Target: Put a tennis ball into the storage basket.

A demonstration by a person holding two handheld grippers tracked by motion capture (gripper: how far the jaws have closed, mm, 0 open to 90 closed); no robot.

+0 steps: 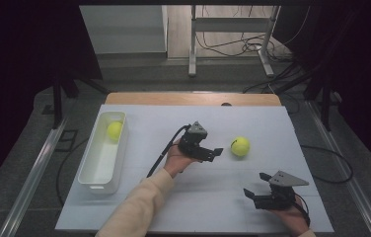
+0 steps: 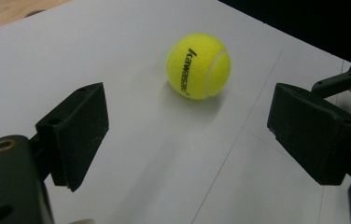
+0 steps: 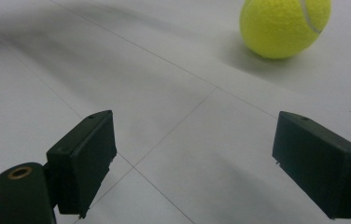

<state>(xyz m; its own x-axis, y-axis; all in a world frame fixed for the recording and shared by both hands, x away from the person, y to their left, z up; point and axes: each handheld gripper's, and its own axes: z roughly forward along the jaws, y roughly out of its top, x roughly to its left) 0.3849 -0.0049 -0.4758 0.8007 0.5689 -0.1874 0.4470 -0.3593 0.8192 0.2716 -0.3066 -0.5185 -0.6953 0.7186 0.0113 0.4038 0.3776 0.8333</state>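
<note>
White board (image 1: pixel 139 207) on a wooden table (image 1: pixel 193 98), dark curtains around; each hand-held gripper (image 1: pixel 216 152) (image 1: pixel 253 185) gapes wide

Fuzzy felt tennis ball (image 2: pixel 198 65) on a matt, perhaps paper-covered table (image 2: pixel 131 154).

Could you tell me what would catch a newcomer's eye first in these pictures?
Most likely the bright yellow tennis ball lying loose on the white table, just ahead of the open left gripper. A second ball sits at the far end of the white tray on the left. The right gripper hangs open near the table's front edge.
</note>
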